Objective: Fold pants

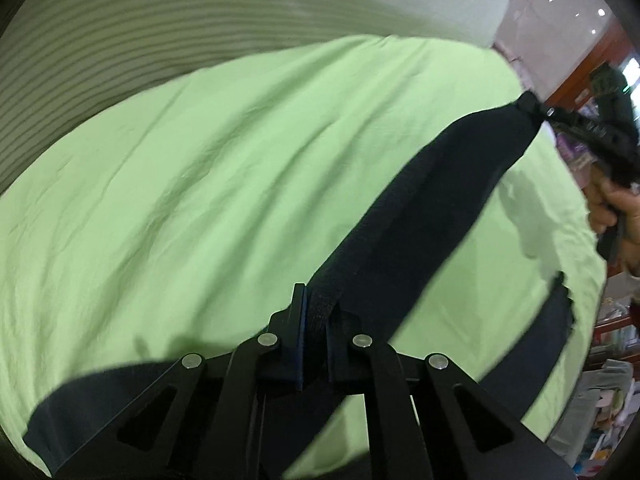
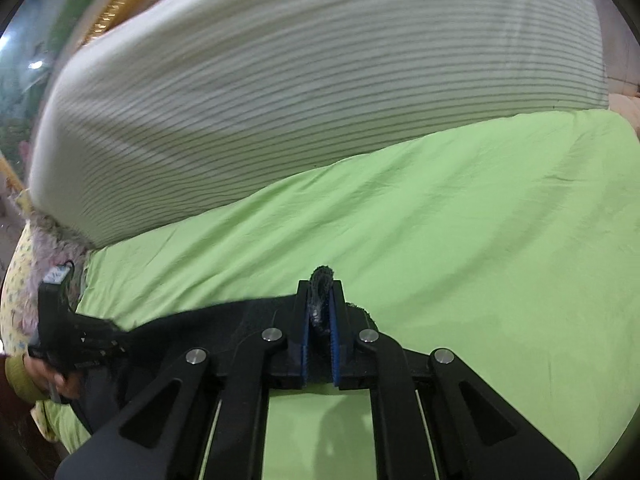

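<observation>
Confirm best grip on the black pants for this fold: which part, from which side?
The two ends of the top edge, as now: left gripper and right gripper each shut on a bunched corner of the pants, coming in from opposite ends. The band spans stretched between them above the green sheet, the rest hanging below.

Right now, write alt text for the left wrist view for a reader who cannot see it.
The left gripper is shut on the dark navy fabric pants, which stretch taut to the right gripper at upper right, above a wrinkled light green bedsheet. A white striped pillow lies beyond the sheet.
</observation>
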Available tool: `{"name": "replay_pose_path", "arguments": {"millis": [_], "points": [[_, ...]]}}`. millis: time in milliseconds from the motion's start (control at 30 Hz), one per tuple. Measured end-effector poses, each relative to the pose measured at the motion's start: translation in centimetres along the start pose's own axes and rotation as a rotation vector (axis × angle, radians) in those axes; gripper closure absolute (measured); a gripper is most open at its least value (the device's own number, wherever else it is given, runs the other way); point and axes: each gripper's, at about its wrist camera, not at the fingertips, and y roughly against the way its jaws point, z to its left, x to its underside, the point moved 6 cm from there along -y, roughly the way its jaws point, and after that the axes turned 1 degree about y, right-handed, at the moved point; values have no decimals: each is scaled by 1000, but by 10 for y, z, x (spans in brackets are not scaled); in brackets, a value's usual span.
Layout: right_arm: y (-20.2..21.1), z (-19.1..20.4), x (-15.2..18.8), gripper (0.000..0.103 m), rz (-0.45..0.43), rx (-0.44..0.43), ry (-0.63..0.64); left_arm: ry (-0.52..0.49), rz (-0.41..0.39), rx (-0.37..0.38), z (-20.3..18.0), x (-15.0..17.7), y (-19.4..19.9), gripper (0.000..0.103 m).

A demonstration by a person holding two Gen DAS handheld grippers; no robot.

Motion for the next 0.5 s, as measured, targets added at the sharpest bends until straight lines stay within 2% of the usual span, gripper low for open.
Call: {"name": "replay_pose_path", "arguments": {"millis": [133,267,500], "points": [[20,-8,26,94,-10,-21,-7,4,-25,48,-20,26,31,98],[38,-14,63,94,8,-13,-21,-28,-30,75,-35,68,60,98],[72,-13,112,95,-45,-16,-36,-57,-25,111,-70,113,75,98]]}}
